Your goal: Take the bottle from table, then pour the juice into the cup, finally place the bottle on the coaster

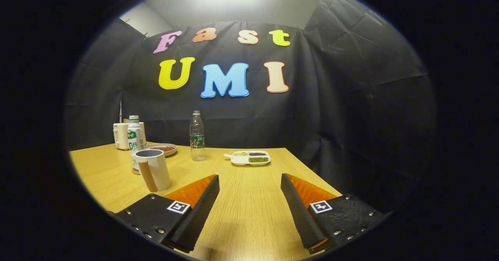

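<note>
Gripper view, then: what are your tongs doing?

— My gripper [250, 176] is spread wide over the table [249, 218], with nothing between the fingers, only bare wood.

— And the bottle?

— The green-labelled bottle [135, 136] stands upright, well beyond my left finger and just behind the cup [153, 169]. A small brown disc shows at its foot, which I take for the coaster [135, 171]. The cup hides most of the base, so I judge it sits on the coaster but can't swear to it. That fits a bottle already set down after pouring, or one merely parked there.

— What could go wrong?

— The cup is the worry. It stands directly between me and the bottle, so any approach along this line could clip its rim or handle and shove it into the bottle. The bottle is tall and narrow, and if it sits half off that disc a nudge could topple it.

— Anything else?

— A clear bottle [197, 136] stands nearer my centre line, apart from the cup. I could mistake it for the right one.
</note>
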### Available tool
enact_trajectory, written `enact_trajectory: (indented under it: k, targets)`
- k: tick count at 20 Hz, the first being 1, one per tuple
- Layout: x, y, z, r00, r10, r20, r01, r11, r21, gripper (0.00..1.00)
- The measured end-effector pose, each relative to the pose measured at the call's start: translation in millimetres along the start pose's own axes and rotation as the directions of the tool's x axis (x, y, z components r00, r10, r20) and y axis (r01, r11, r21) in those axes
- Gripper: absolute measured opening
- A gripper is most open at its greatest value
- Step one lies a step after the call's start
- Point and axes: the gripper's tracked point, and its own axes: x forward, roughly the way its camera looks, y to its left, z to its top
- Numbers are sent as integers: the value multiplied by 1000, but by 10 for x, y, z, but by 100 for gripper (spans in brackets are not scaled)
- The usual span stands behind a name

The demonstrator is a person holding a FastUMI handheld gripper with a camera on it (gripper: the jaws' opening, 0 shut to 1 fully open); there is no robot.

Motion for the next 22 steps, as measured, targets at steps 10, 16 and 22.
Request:
enact_trajectory:
  k: [10, 16, 22]
  targets:
    - [2, -15, 6, 1000, 1, 3, -1, 1000, 1, 96]
    - [-1, -24, 12, 1000, -2, 6, 2, 1000, -1, 96]
    - [1, -29, 11, 1000, -1, 5, 1, 1000, 0, 96]
